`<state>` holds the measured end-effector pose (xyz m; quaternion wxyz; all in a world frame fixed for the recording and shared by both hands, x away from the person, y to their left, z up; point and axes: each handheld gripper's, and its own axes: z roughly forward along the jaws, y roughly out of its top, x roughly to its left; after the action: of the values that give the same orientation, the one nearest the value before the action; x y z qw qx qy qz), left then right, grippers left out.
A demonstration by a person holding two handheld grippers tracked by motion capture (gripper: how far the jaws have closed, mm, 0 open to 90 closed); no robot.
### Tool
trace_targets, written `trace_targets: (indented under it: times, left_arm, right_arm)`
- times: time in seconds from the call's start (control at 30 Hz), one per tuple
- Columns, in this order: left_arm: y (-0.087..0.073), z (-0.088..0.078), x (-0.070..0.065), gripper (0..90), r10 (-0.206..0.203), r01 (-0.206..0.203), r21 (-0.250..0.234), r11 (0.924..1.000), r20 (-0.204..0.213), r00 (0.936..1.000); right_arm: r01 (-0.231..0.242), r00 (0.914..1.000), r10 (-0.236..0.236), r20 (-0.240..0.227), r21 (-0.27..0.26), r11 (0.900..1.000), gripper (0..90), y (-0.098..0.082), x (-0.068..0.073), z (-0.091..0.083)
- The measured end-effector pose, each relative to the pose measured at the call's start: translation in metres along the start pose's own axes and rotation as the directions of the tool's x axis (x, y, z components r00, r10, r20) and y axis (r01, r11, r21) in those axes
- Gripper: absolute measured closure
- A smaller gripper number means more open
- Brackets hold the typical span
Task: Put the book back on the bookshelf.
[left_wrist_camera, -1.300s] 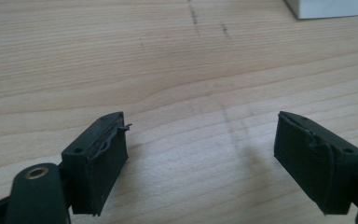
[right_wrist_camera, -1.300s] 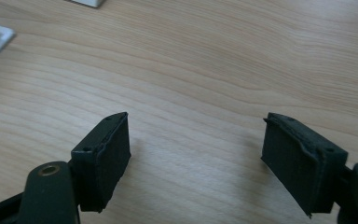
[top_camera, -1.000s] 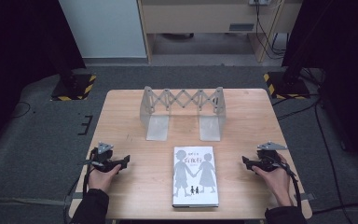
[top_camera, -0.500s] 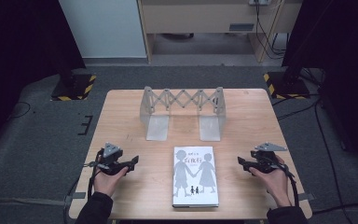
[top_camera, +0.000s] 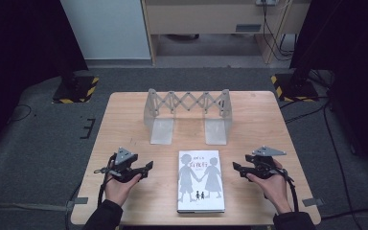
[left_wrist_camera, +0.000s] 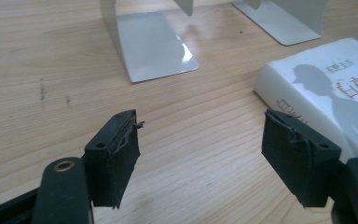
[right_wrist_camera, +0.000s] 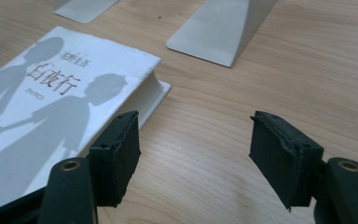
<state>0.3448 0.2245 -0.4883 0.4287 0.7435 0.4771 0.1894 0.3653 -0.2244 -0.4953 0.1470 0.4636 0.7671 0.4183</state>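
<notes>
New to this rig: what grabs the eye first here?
The white book with two grey silhouette figures holding hands lies flat at the near middle of the wooden table. Behind it stands a grey expanding book rack. An open left hand-held gripper and right hand-held gripper flank the book, clear of it.

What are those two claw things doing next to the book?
A person holds a gripper in each hand. The left gripper and right gripper sit open on either side of a white book lying flat on the wooden table. Neither touches it. A folding metal book stand waits behind it.
</notes>
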Motion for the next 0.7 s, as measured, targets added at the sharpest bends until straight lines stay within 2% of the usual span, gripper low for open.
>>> trace_targets:
  times: [0.17, 0.3, 0.5, 0.7]
  left_arm:
    - [0.001, 0.007, -0.014, 26.7, 0.017, -0.018, 0.009, 0.9998, 0.032, 0.9993]
    - [0.001, 0.014, -0.027, 26.5, 0.013, -0.014, 0.009, 0.9999, 0.068, 0.9976]
    - [0.001, 0.025, -0.044, 26.3, 0.039, -0.043, 0.038, 0.9983, 0.11, 0.9932]
    - [0.002, 0.03, -0.054, 25.9, 0.017, -0.023, 0.041, 0.9989, 0.143, 0.9896]
  right_arm:
    - [-0.003, 0.9995, 0.003, -0.033, -0.013, 1.0, 32.6, 0.002, 0.008, 0.002]
    - [-0.008, 0.9983, 0.008, -0.058, -0.011, 1.0, 32.6, 0.001, 0.013, 0.005]
    - [-0.017, 0.9945, 0.016, -0.103, -0.015, 1.0, 32.4, 0.001, 0.021, 0.011]
    - [-0.008, 0.9906, 0.008, -0.136, 0.003, 1.0, 32.1, -0.001, 0.03, 0.017]
